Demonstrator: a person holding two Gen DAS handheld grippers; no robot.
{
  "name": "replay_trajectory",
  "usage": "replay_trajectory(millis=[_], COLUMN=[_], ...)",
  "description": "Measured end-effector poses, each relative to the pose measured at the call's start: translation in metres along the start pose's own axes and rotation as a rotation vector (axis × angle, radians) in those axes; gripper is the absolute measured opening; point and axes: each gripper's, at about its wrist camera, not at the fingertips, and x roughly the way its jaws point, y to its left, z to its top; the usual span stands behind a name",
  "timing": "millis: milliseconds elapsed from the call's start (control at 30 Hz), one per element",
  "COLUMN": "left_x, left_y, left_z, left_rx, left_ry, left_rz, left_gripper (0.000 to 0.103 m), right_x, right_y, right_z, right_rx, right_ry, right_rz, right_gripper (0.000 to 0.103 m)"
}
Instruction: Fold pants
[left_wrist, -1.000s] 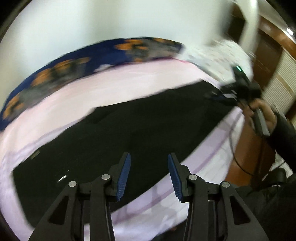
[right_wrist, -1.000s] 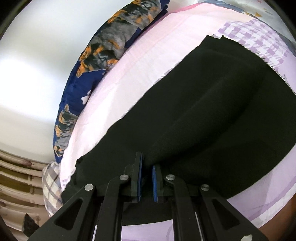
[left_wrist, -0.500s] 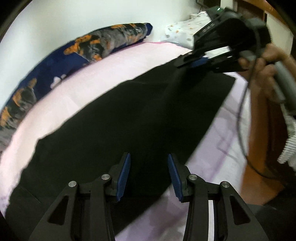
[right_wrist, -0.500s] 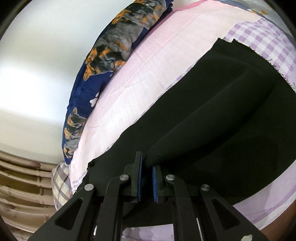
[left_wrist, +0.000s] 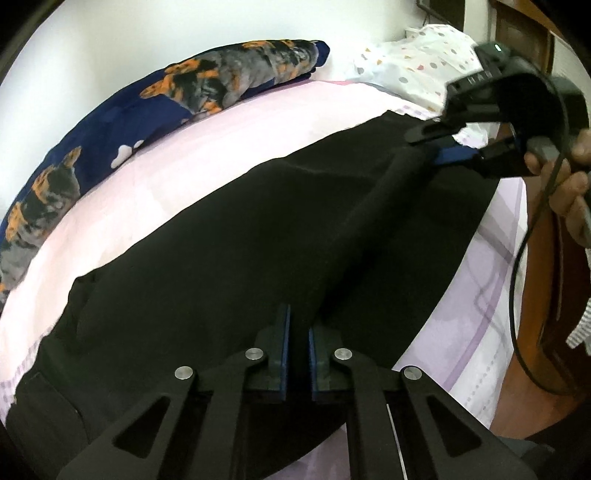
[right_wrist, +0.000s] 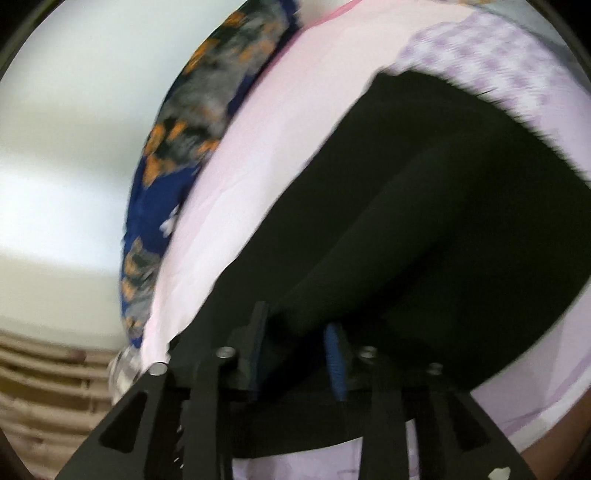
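So the black pants (left_wrist: 229, 258) are spread across the middle of the left wrist view, lying on a pink sheet (left_wrist: 221, 147) on the bed, with one ridge of cloth pulled up off the surface and running from bottom centre to the upper right.

The left gripper (left_wrist: 298, 354) sits at the bottom centre of its frame, fingers pinched narrow with black fabric nipped between the blue pads. The right gripper (right_wrist: 295, 347) is at the bottom of its own view. Its fingers are spread a fair bit wider with a fold of the pants sitting between them, but that frame is blurry and I honestly can't tell if the pads are biting the cloth or have let it go. You can also see it in the upper right of the left view, at the far end of that raised ridge.

My guess on handling: light, floppy, zero stiffness, so it'll sag wherever it isn't held. A grip on the edge or hem at both ends looks best, with the fabric kept taut between them.

No containers anywhere. Just a blue patterned blanket (left_wrist: 155, 107) bunched along the wall in the upper left and a dotted pillow (left_wrist: 413, 62) at the top right.
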Motion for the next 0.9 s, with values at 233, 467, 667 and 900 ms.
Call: replay_trajectory(millis=[233, 467, 667, 900], left_x=[0.005, 0.012, 0.015, 0.016], left_y=[0.001, 0.002, 0.006, 0.008], left_z=[-0.002, -0.004, -0.003, -0.004], left_rx=[-0.012, -0.012, -0.027, -0.041], left_ry=[0.013, 0.030, 0.033, 0.028], left_rz=[-0.020, -0.034, -0.045, -0.057], left_gripper=[0.008, 0.008, 0.008, 0.008], right_x=[-0.016, 0.002, 0.039, 0.052], right_y=[-0.018, 0.019, 0.051, 0.053], right_z=[0.029, 0.058, 0.077, 0.096], right_rx=[0.034, -0.067, -0.151, -0.158], right_ry=[-0.079, -0.082, -0.044, -0.041], right_rz=[-0.037, -0.046, -0.050, -0.020], right_gripper=[0.032, 0.032, 0.032, 0.033])
